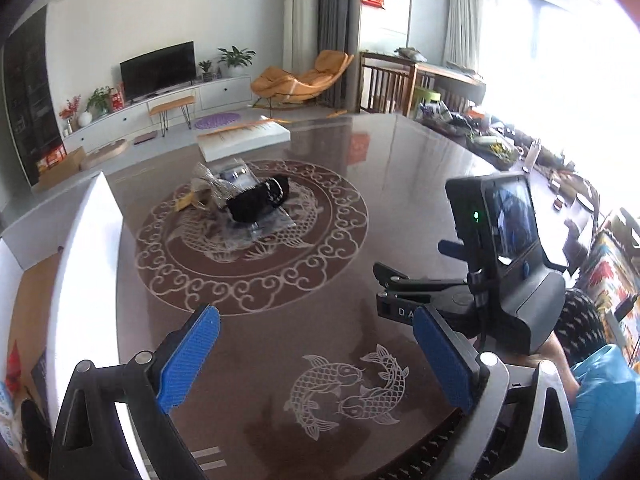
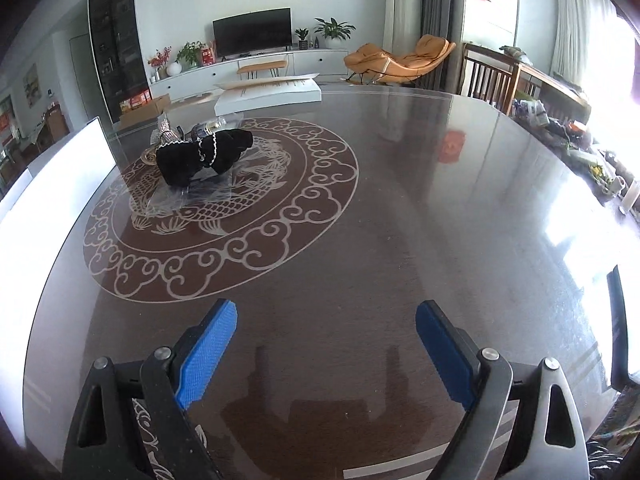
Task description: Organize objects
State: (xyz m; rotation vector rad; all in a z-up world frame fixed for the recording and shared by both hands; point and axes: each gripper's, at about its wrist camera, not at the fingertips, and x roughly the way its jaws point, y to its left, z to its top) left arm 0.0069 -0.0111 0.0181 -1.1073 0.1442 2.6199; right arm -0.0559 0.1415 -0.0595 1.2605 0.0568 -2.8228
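A small pile lies on the round pattern of the dark glossy table [image 1: 320,248]: a black fabric bow with pearl trim [image 1: 258,198] [image 2: 204,152], clear plastic wrapping [image 1: 256,232] [image 2: 192,196], and silvery and yellow packets behind it [image 1: 208,188] [image 2: 168,136]. My left gripper [image 1: 316,320] is open and empty, hovering over the near table, well short of the pile. My right gripper [image 2: 326,316] is open and empty too, also well short of the pile. The right gripper's body [image 1: 500,264] shows at the right of the left wrist view.
A white box wall [image 1: 88,264] [image 2: 52,208] stands at the table's left edge, with cardboard [image 1: 32,312] inside. A flat white box [image 1: 244,140] [image 2: 268,94] lies at the far edge. Clutter [image 1: 504,144] lines the right side.
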